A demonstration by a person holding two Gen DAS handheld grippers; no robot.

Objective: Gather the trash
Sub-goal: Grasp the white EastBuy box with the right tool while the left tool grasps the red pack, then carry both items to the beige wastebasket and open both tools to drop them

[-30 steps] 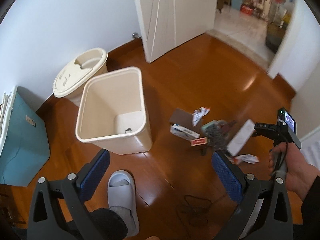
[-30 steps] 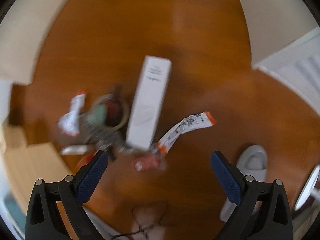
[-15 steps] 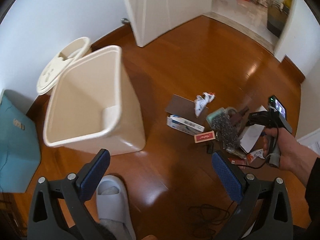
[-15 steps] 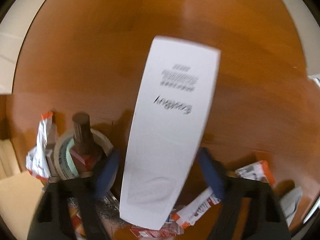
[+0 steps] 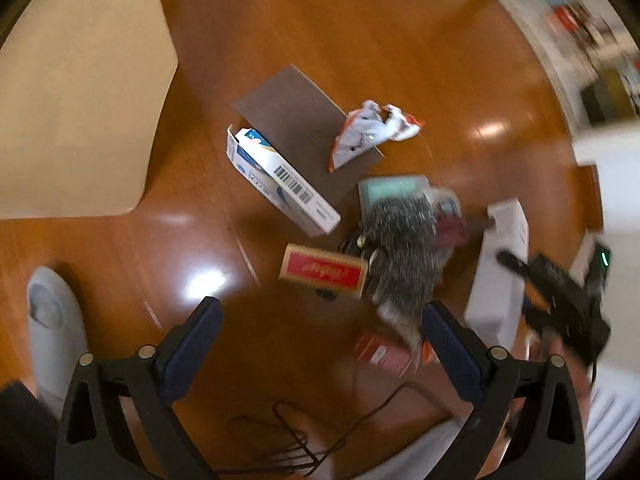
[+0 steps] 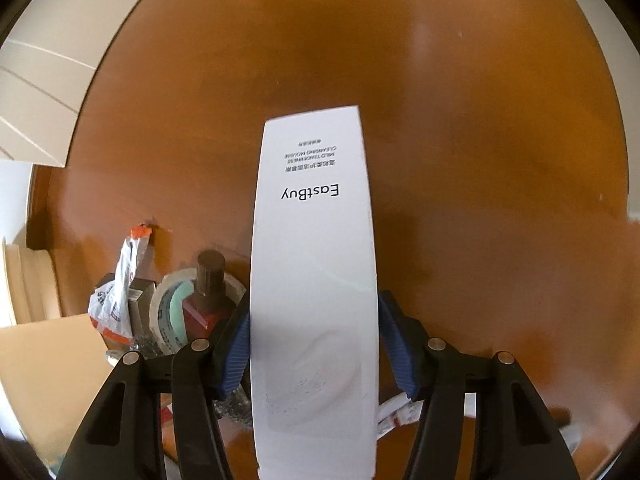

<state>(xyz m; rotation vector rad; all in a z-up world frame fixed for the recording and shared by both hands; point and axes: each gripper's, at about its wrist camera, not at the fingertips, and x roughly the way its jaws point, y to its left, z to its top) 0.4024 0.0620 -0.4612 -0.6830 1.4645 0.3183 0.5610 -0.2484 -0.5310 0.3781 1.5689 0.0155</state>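
My right gripper (image 6: 314, 340) is shut on a long white "EastBuy" box (image 6: 312, 248); its blue pads press both long sides. The same white box (image 5: 500, 268) shows in the left wrist view with the right gripper (image 5: 532, 280) on it. My left gripper (image 5: 320, 336) is open and empty above the wooden floor, just short of a red and tan box (image 5: 324, 270). Beyond lie a white and blue carton (image 5: 280, 180), a brown cardboard sheet (image 5: 300, 128), a crumpled wrapper (image 5: 372, 128) and a grey speckled bag (image 5: 404, 248). The cream trash bin (image 5: 80, 100) stands at the left.
A tape roll (image 6: 172, 308) and a dark red bottle (image 6: 208, 292) lie left of the held box. A grey slipper (image 5: 52, 328) is at lower left. A black wire (image 5: 292, 440) lies on the floor near me. A white door (image 6: 36, 92) is at the far left.
My right gripper has closed on the white box. My left gripper has dropped and tilted down toward the trash pile, so the bin now sits at the left edge.
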